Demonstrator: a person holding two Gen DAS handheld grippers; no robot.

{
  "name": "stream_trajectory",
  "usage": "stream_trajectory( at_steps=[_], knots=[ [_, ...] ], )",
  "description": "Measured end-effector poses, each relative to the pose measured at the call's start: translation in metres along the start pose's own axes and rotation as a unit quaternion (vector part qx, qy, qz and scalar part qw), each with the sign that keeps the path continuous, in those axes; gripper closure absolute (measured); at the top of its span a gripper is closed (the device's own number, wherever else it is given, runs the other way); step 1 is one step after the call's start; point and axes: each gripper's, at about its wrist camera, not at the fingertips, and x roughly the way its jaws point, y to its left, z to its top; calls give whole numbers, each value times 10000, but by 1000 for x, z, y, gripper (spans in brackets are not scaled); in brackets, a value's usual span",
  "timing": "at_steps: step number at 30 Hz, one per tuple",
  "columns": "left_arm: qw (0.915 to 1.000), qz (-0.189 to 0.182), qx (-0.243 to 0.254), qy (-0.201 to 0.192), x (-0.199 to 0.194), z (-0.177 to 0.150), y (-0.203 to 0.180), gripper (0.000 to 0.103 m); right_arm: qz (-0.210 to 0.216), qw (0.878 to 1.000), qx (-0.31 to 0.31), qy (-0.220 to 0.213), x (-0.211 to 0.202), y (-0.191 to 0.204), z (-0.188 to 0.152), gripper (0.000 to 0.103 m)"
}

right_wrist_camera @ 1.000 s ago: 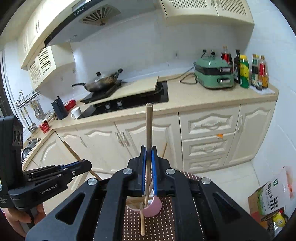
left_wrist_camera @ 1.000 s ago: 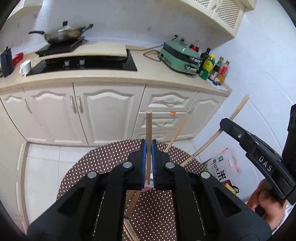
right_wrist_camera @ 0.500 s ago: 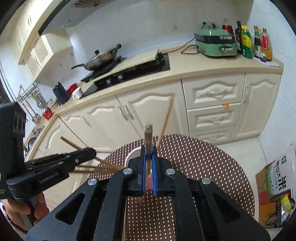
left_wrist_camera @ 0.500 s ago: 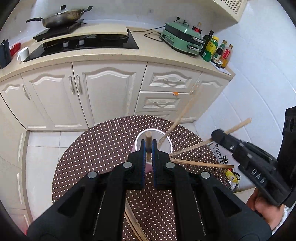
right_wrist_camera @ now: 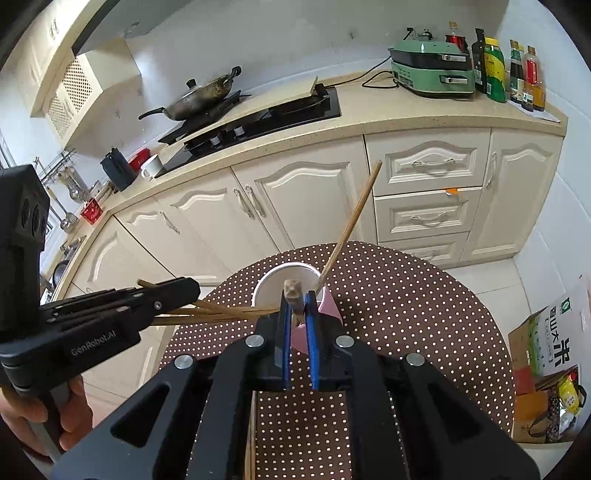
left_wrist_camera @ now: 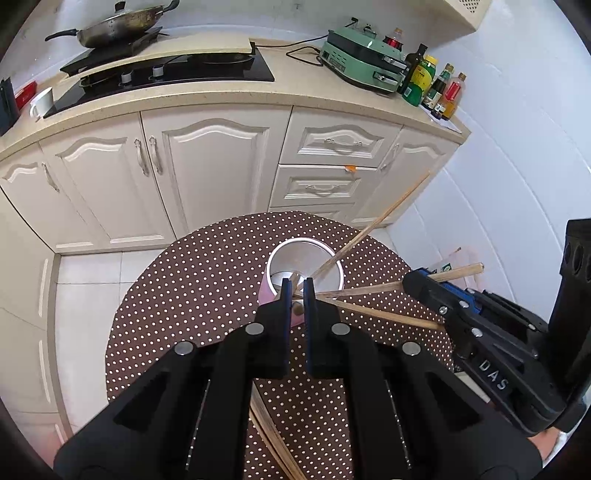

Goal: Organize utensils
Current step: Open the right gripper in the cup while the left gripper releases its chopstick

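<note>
A pink cup with a white inside (left_wrist_camera: 304, 264) (right_wrist_camera: 286, 284) stands on the round brown dotted table (left_wrist_camera: 207, 280) (right_wrist_camera: 399, 295). One wooden chopstick (left_wrist_camera: 373, 225) (right_wrist_camera: 351, 225) leans in it. My left gripper (left_wrist_camera: 297, 291) hangs just over the cup's near rim, its jaws slightly apart around a chopstick end (left_wrist_camera: 296, 307). My right gripper (right_wrist_camera: 297, 301) is also over the cup, jaws slightly apart around a chopstick end (right_wrist_camera: 293, 290). Each gripper shows in the other's view (left_wrist_camera: 461, 314) (right_wrist_camera: 122, 310) with chopsticks (left_wrist_camera: 388, 287) (right_wrist_camera: 221, 313) sticking out sideways.
More chopsticks (left_wrist_camera: 273, 439) (right_wrist_camera: 250, 439) lie on the table under the grippers. Behind is a kitchen counter (left_wrist_camera: 207, 99) with a hob, a wok (left_wrist_camera: 122, 26), a green appliance (left_wrist_camera: 364, 50) and bottles (left_wrist_camera: 432, 86). A cardboard box (right_wrist_camera: 546, 354) stands on the floor at the right.
Both grippers tipped down over the cup and lowered their chopsticks toward it. Their jaws have parted slightly from tightly shut.
</note>
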Motion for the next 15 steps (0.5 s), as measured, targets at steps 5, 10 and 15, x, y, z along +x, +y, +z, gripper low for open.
stream_trajectory(
  at_steps=[5,10,15],
  knots=[
    [10000,44,13,-82,-10,-2,0,96,7,9998,174,-134,-15,-1,2,80],
    [9999,24,-16,-148,-23,-6,2,96,31,9988,384,-290,-33,0,3,76],
    [9997,36,-21,-253,-39,-14,5,96,-17,9981,454,-427,-50,5,-2,72]
  ],
)
